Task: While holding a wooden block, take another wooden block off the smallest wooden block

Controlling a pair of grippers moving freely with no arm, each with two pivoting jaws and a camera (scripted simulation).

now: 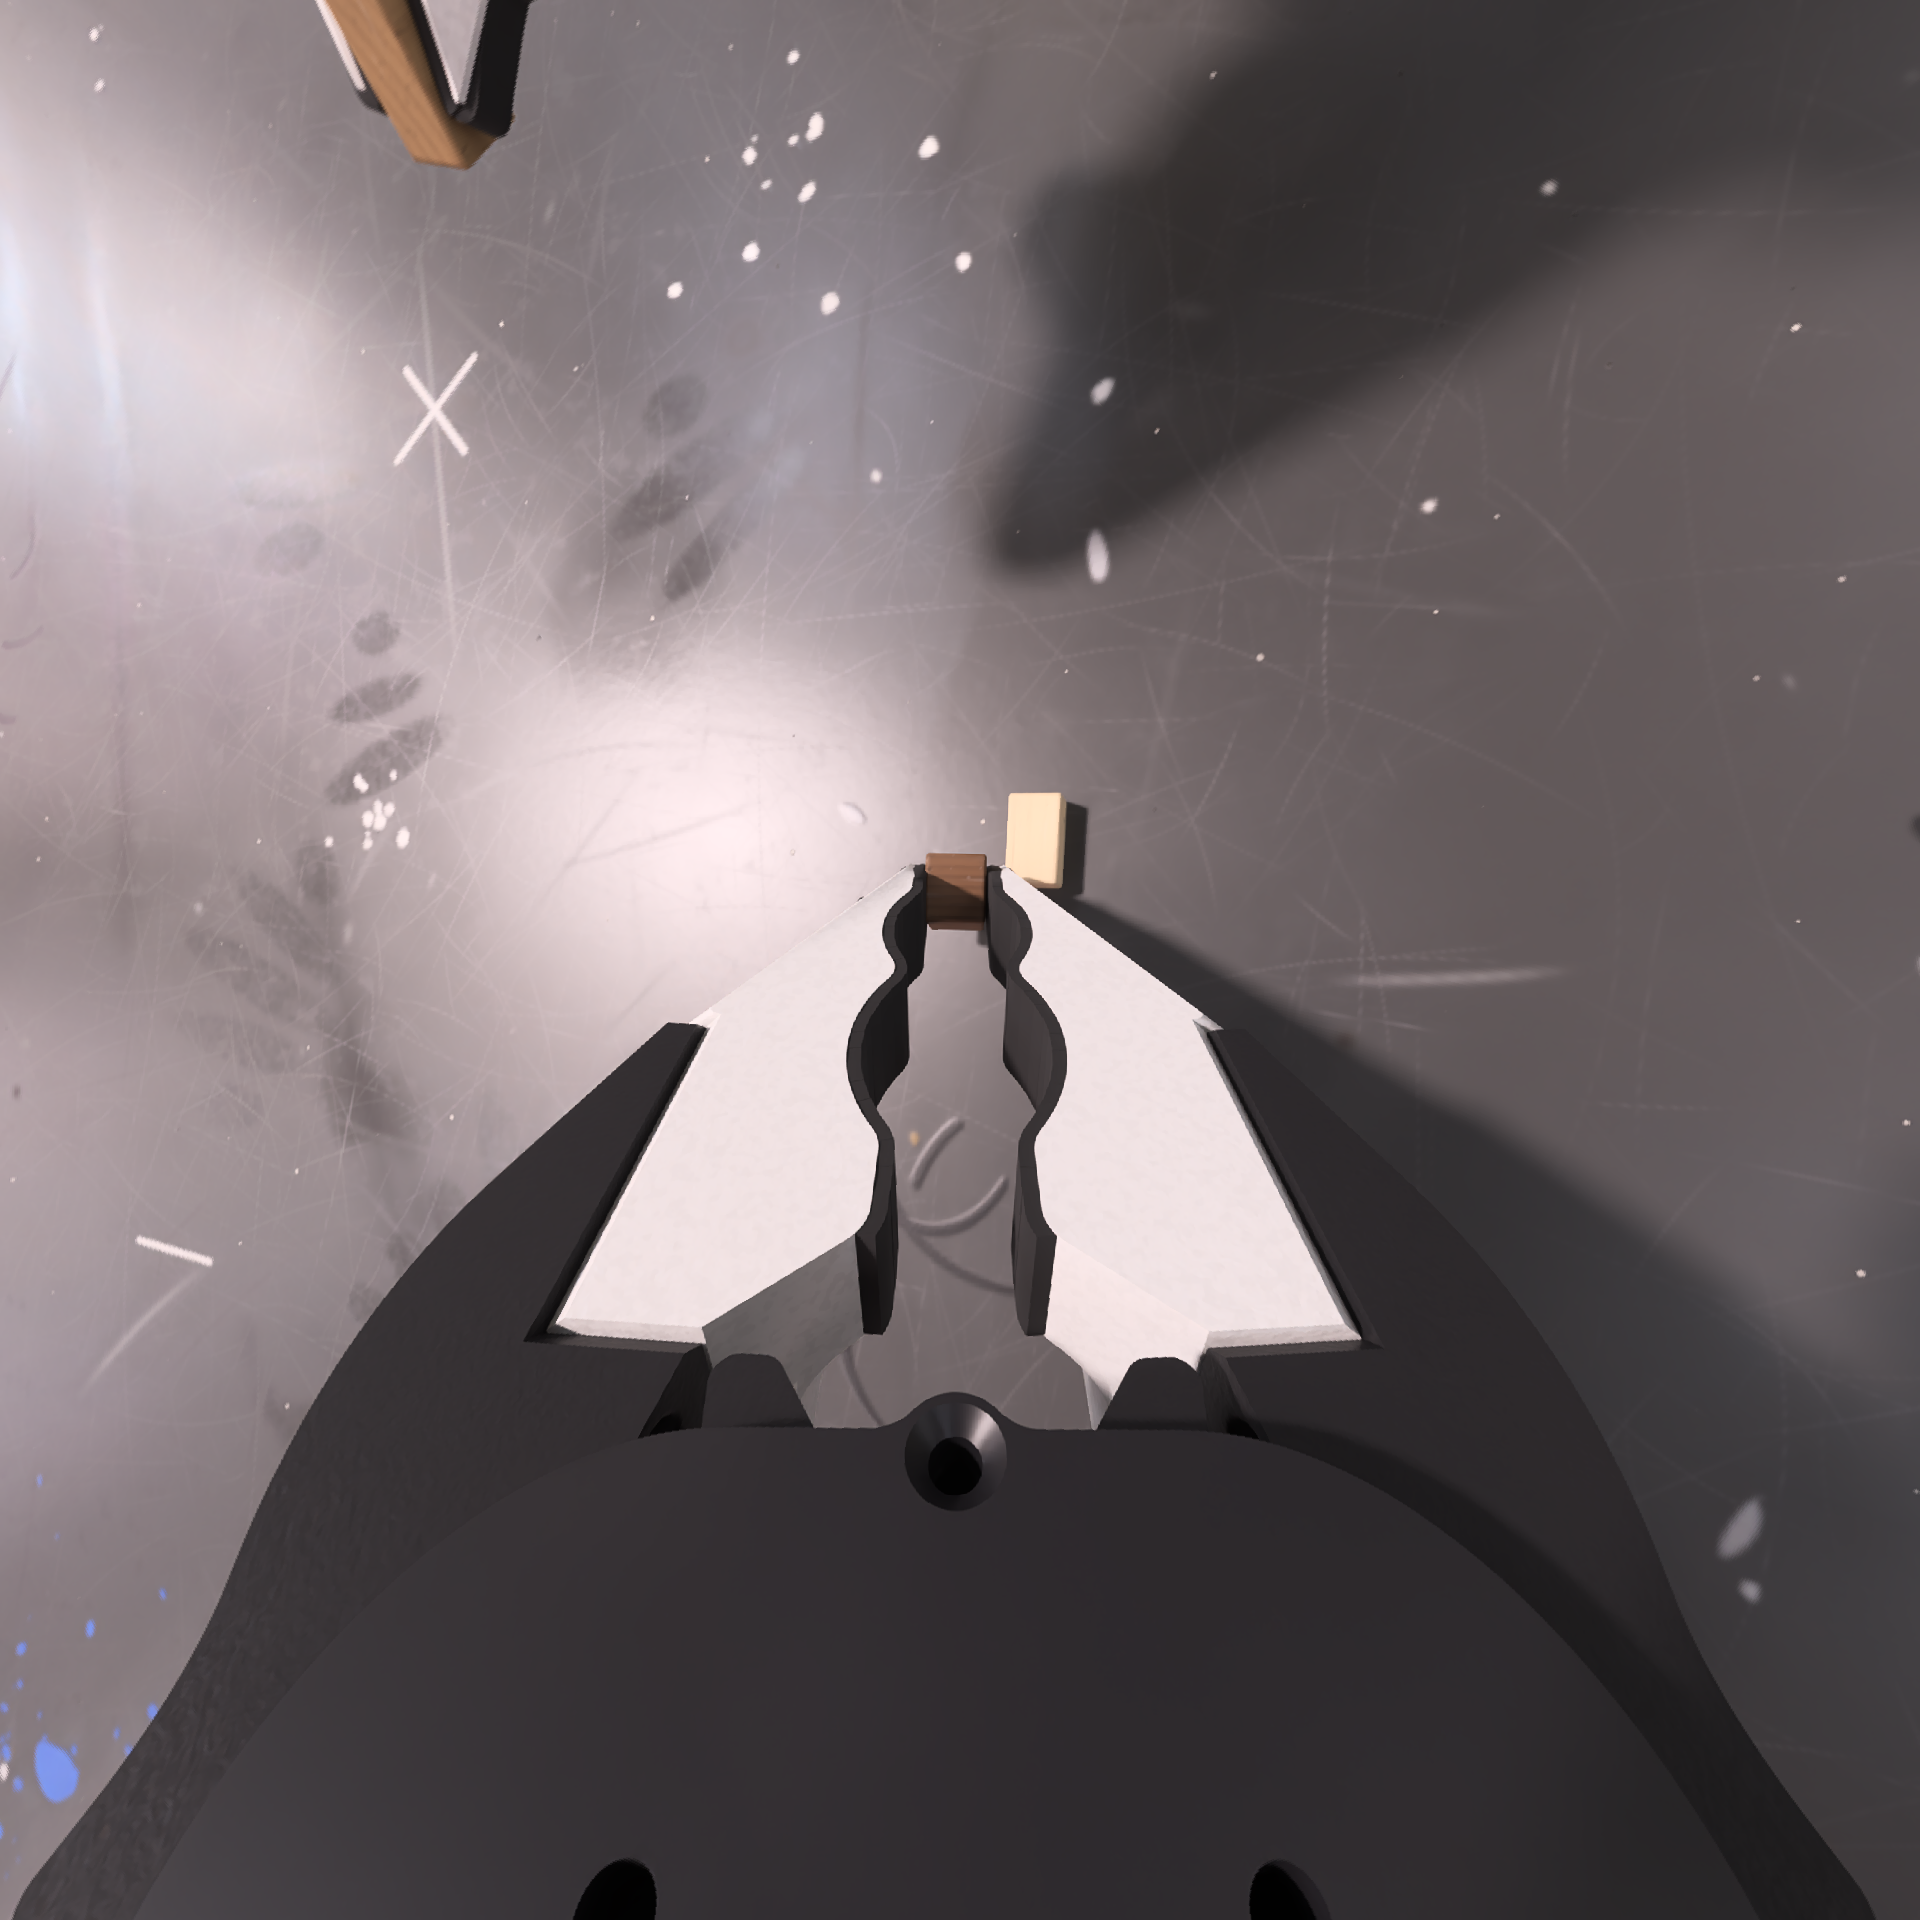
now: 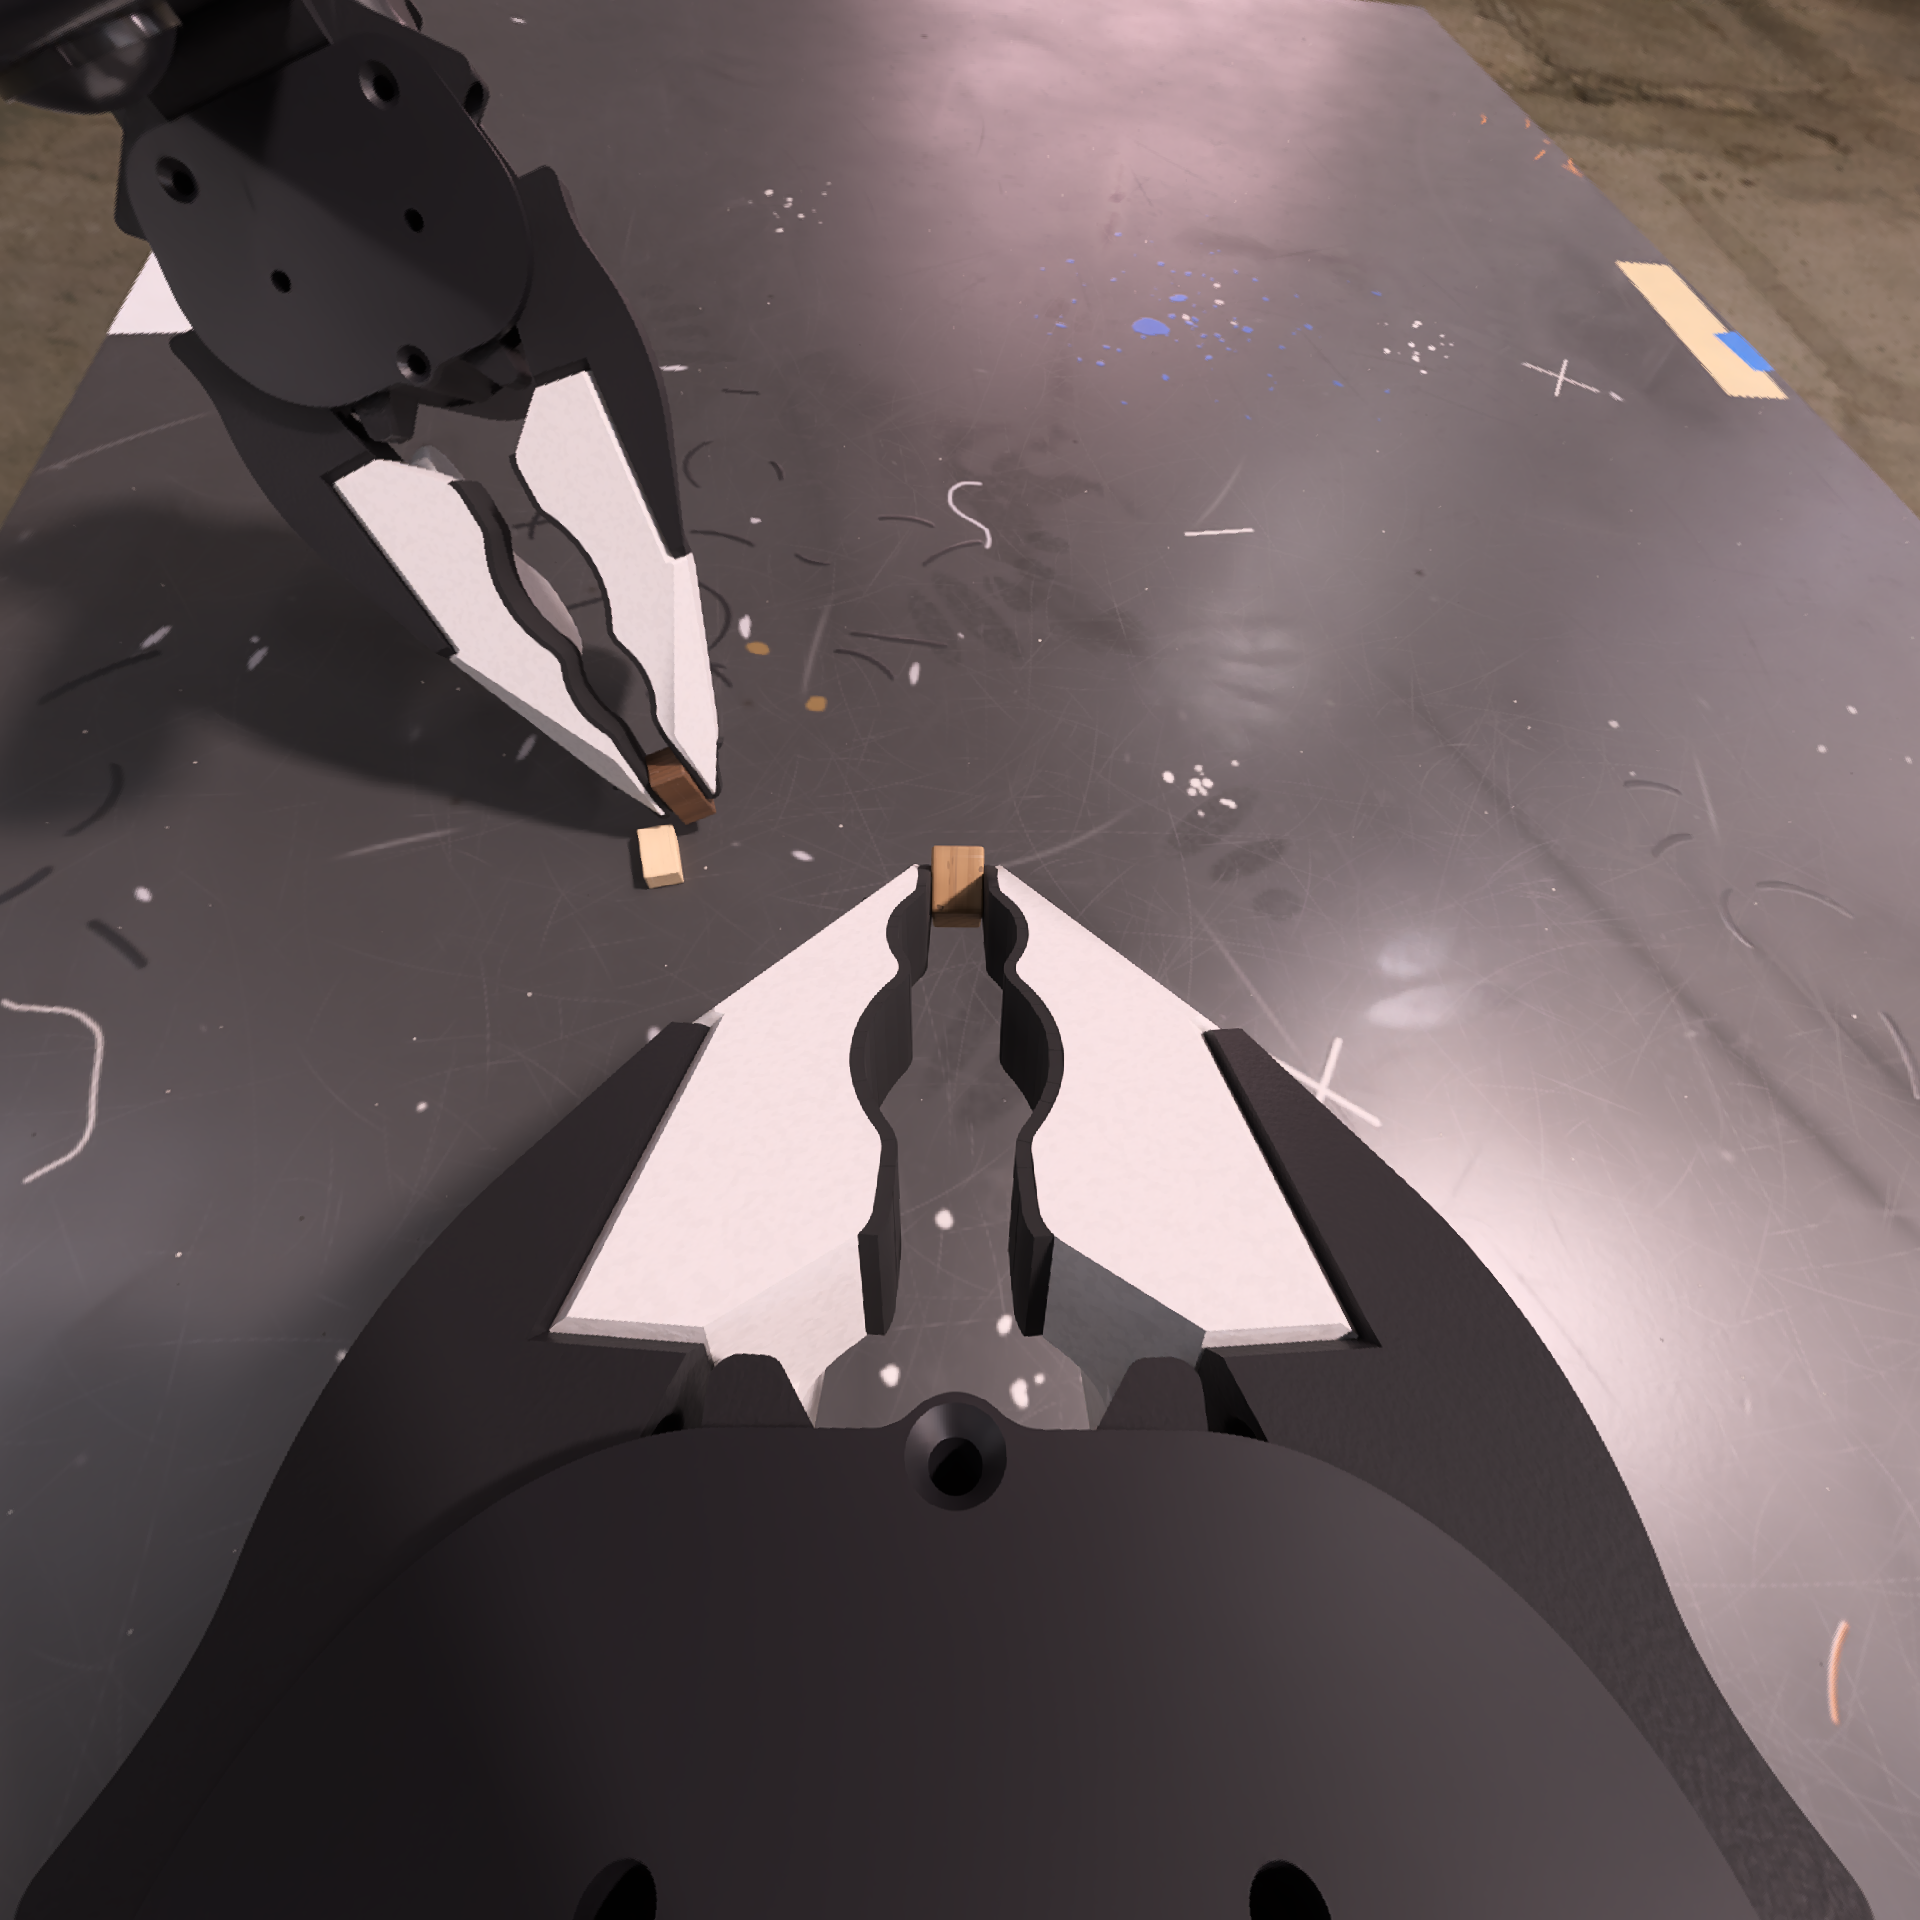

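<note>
My left gripper (image 1: 956,896) is shut on a small dark brown wooden block (image 1: 954,883), low over the table; it also shows in the right wrist view (image 2: 681,795). A pale cream wooden block (image 1: 1036,837) lies on the table just beyond and to the right of the left fingertips, apart from the dark block; it also shows in the right wrist view (image 2: 660,857). My right gripper (image 2: 957,894) is shut on a light tan wooden block (image 2: 957,881), held above the table. That tan block (image 1: 416,83) also shows at the top left of the left wrist view.
The dark grey table (image 2: 1351,779) is scratched, with chalk marks and paint specks. A strip of tan tape with a blue bit (image 2: 1704,332) lies at its far right edge. Brown floor (image 2: 1766,83) lies beyond the table's edges.
</note>
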